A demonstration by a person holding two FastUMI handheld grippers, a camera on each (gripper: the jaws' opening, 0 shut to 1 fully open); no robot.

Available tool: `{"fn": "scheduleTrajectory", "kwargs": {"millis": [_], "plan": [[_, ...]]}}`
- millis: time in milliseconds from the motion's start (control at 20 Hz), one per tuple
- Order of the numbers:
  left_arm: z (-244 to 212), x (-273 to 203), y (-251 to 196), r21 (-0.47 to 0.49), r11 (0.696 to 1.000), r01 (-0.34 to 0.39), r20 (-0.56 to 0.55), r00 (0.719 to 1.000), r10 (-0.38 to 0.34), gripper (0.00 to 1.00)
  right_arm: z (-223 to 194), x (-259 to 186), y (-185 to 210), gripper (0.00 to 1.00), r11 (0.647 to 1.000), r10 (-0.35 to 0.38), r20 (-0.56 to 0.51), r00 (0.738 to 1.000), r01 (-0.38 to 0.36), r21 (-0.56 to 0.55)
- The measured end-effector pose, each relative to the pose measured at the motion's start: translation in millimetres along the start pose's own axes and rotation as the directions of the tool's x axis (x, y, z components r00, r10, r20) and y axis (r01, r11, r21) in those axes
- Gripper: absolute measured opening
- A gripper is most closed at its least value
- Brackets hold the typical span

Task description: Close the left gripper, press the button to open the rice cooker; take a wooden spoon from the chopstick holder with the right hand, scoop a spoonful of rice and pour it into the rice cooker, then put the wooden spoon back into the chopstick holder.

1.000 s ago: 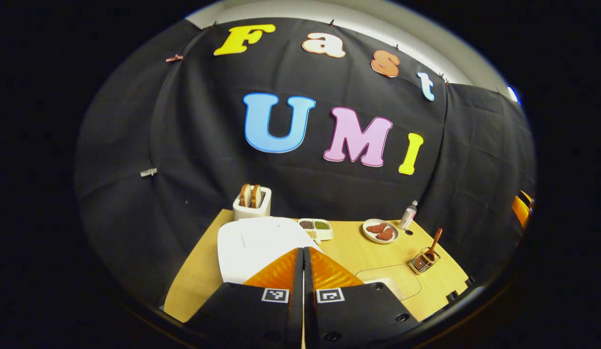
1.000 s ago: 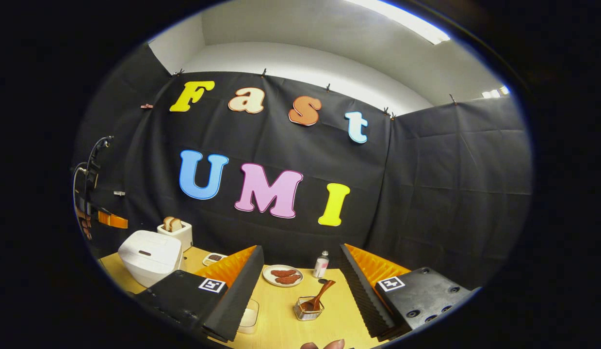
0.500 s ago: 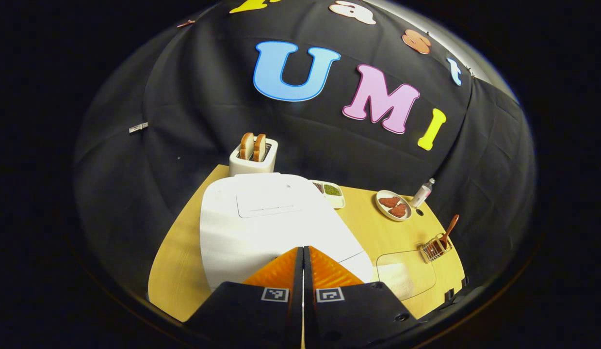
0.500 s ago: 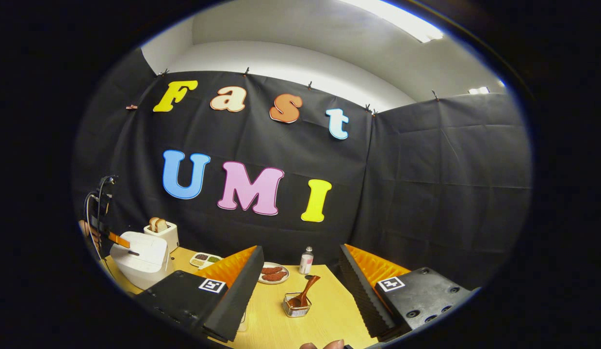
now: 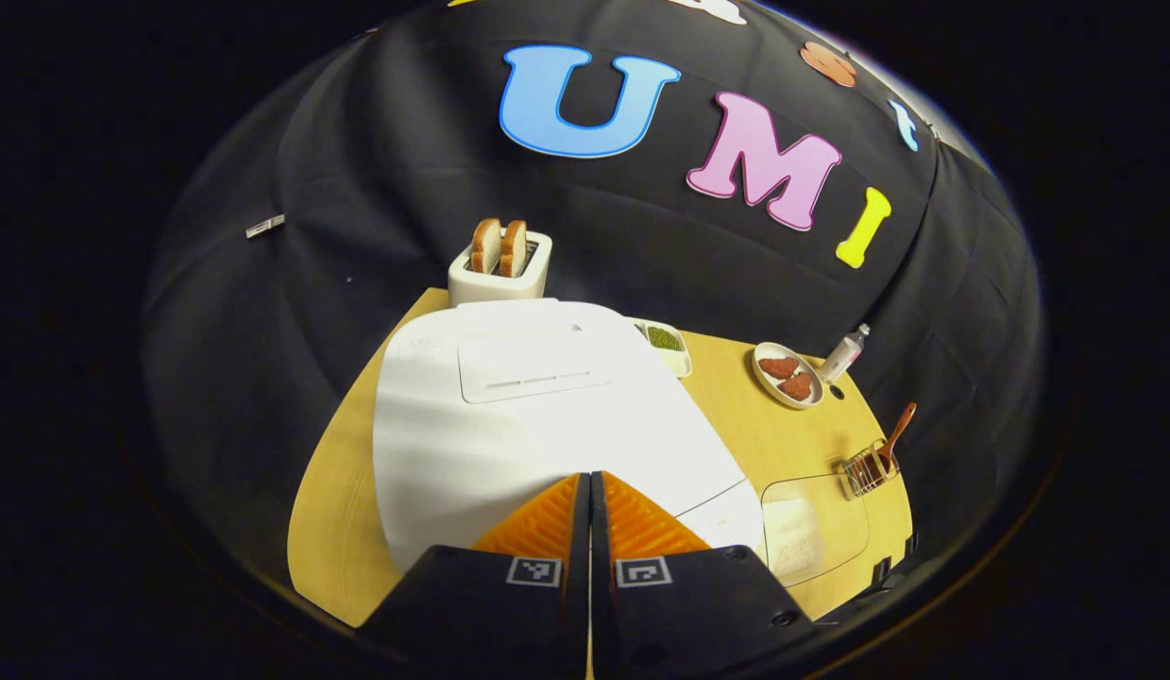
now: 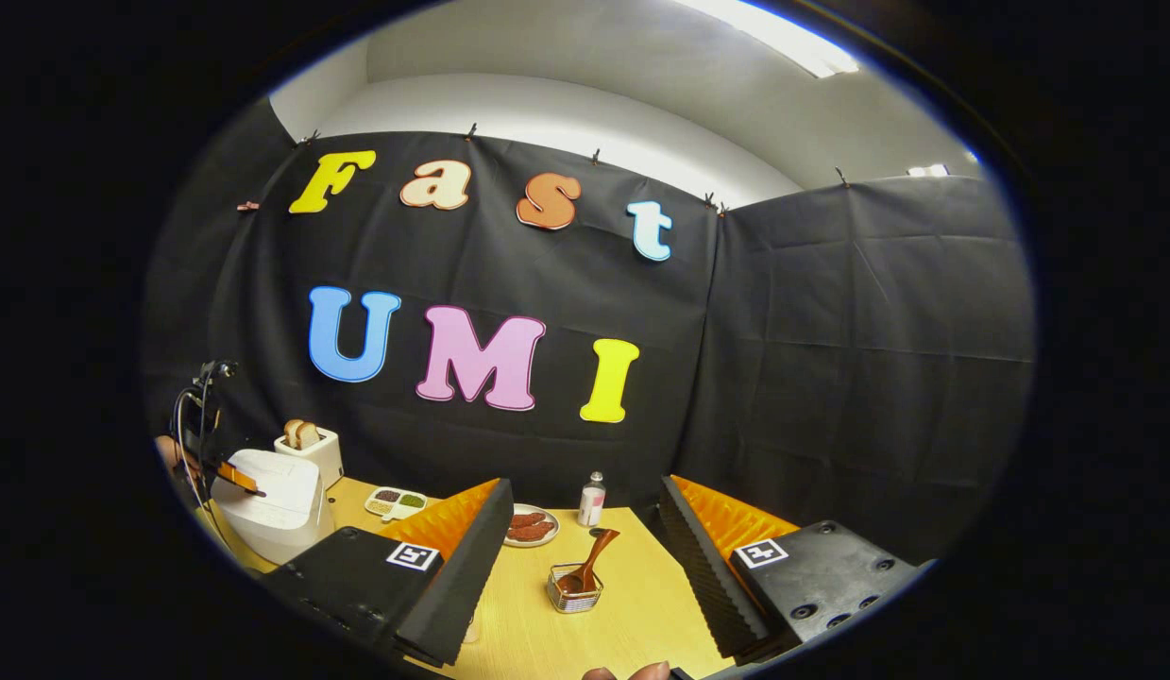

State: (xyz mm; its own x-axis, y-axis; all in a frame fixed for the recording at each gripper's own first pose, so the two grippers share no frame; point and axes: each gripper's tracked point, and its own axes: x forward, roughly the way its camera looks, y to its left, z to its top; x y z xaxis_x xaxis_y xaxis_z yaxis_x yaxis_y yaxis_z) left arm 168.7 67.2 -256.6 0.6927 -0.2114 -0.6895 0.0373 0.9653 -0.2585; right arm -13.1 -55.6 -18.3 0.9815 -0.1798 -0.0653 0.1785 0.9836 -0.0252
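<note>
Left claw (image 5: 589,484) pressed together over the smooth white rice cooker (image 5: 537,416); right claw (image 6: 585,529) wide. One wooden spoon (image 6: 589,567) in wire holder (image 6: 573,598) at twelve o'clock.

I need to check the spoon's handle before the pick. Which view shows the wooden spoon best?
The right gripper view: the wooden spoon stands centred between the open fingers, leaning in the chopstick holder. In the left gripper view it is small, near the right edge.
</note>
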Motion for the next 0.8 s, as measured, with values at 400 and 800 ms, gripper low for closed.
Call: {"fn": "scheduleTrajectory", "kwargs": {"millis": [400, 800], "plan": [[-3.5, 2.8, -1.3, 0.065, 0.997, -0.039, -0.050, 0.998, 0.043, 0.08, -4.7, -6.3, 0.2, 0.98, 1.000, 0.013, -0.007, 1.000, -0.013, 0.014], [92.0, -55.7, -1.2, 0.082, 0.987, -0.136, 0.348, 0.932, 0.100, 0.07, -8.2, -10.9, -9.7, 0.98, 1.000, 0.015, -0.016, 1.000, -0.014, 0.007]]}}
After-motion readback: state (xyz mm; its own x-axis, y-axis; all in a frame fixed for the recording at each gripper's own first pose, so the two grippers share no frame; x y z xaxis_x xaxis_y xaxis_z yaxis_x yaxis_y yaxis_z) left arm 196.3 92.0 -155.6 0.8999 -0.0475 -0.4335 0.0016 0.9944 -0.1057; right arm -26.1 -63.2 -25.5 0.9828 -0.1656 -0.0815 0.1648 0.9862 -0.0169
